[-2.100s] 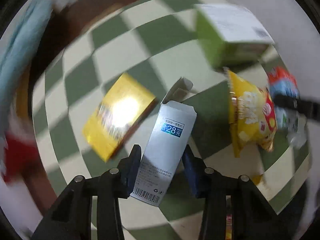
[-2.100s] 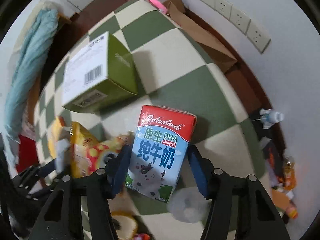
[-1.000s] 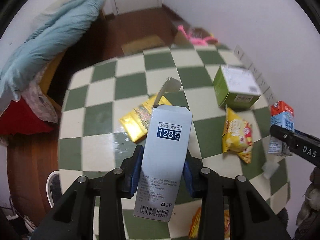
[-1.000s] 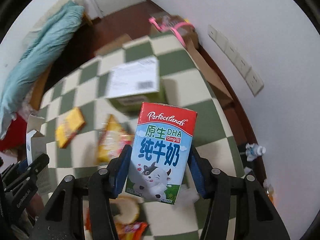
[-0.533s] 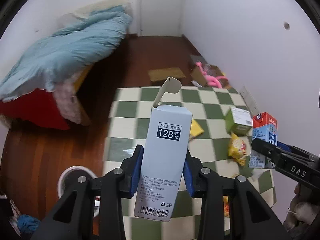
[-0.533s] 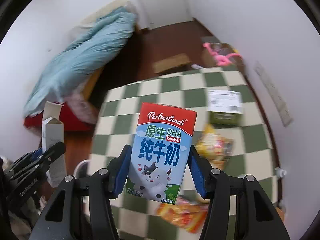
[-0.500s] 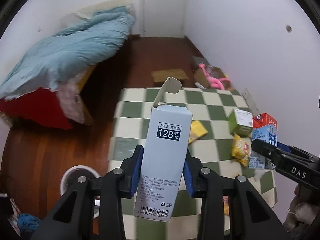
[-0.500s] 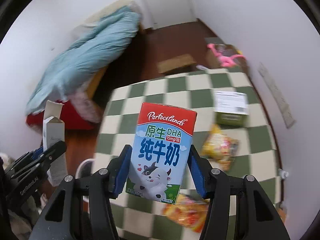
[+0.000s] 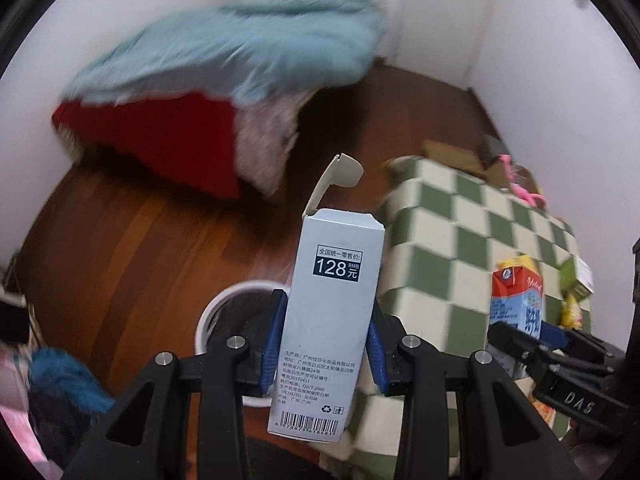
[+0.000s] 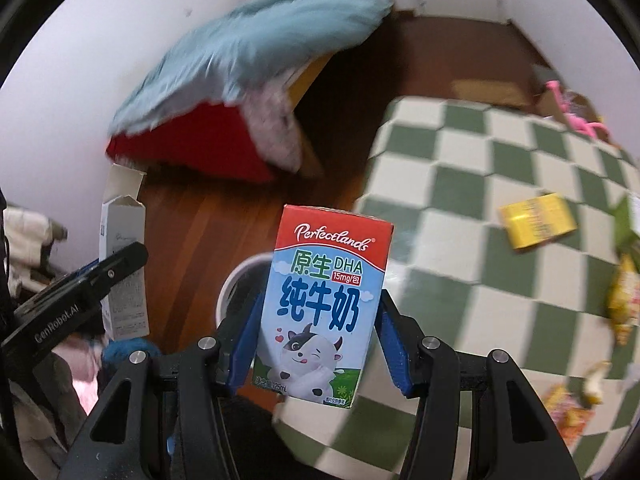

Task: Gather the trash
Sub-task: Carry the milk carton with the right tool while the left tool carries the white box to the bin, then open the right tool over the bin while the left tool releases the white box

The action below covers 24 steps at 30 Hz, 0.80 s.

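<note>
My left gripper (image 9: 322,340) is shut on a tall pale-blue carton box (image 9: 328,320) with its top flap open and a "128" price label. My right gripper (image 10: 320,332) is shut on a milk carton (image 10: 324,300) with a red top and a cartoon cow. Both are held in the air above a white round bin (image 9: 214,316) with a dark inside, standing on the wooden floor; the same bin (image 10: 240,280) shows behind the milk carton. The right wrist view catches the box (image 10: 122,256) at left; the left wrist view catches the milk carton (image 9: 516,300) at right.
A green-and-white checked mat (image 10: 480,208) lies to the right with a yellow packet (image 10: 536,220), snack bags (image 10: 624,296) and wrappers (image 10: 568,408) on it. A bed with a blue quilt (image 9: 248,40) and red side (image 9: 160,136) stands behind. Clothes (image 9: 52,380) pile up at the left.
Both grippers have swung left off the mat, carrying the box and the milk carton. The white bin now sits right behind both items, much nearer than before.
</note>
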Each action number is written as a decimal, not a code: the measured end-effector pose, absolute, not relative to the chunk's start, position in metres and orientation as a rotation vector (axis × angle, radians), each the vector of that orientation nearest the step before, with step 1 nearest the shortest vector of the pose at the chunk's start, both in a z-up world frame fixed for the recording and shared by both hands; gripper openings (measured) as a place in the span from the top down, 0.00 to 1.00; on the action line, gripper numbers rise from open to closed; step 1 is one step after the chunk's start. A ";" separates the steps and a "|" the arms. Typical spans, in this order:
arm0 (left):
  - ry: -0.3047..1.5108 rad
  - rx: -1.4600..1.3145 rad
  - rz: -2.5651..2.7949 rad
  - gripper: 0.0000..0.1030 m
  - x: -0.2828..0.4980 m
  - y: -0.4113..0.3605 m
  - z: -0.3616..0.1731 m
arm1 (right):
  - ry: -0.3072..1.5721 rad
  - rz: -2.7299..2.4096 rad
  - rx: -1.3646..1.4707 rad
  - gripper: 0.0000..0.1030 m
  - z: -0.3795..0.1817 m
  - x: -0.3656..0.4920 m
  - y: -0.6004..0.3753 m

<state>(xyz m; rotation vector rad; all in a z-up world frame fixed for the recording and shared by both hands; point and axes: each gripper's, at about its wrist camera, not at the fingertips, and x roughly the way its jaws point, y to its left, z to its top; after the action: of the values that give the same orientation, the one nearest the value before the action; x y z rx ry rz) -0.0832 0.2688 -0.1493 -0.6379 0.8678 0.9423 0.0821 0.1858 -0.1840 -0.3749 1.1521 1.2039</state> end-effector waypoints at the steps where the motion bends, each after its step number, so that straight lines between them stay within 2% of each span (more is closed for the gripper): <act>1: 0.878 -0.683 0.948 0.68 -0.096 0.280 -0.161 | 1.170 1.212 -0.399 0.45 -0.195 0.072 0.199; 9: 0.932 -0.985 0.918 0.68 -0.160 0.344 -0.250 | 1.320 1.229 -0.577 0.45 -0.285 0.018 0.283; 15: 0.976 -1.093 0.918 0.65 -0.178 0.367 -0.291 | 1.373 1.206 -0.694 0.45 -0.335 -0.006 0.323; 17: 1.001 -1.111 0.923 0.56 -0.180 0.373 -0.302 | 1.392 1.200 -0.720 0.44 -0.346 -0.011 0.331; 19: 1.003 -1.130 0.952 0.19 -0.189 0.377 -0.309 | 1.423 1.190 -0.742 0.43 -0.360 -0.013 0.342; 20: 0.999 -1.132 0.963 0.15 -0.193 0.377 -0.309 | 1.436 1.183 -0.754 0.42 -0.368 -0.013 0.346; 23: 1.006 -1.136 1.006 0.12 -0.207 0.376 -0.310 | 1.468 1.169 -0.750 0.10 -0.377 -0.010 0.350; 24: 1.017 -1.115 1.026 0.12 -0.210 0.372 -0.308 | 1.473 1.178 -0.747 0.09 -0.378 -0.011 0.350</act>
<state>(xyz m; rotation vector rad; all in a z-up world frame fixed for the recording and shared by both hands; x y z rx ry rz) -0.2102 0.3719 -0.3077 -1.1152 1.0171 1.0258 -0.0109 0.3500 -0.3783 -0.7470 1.4725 1.1781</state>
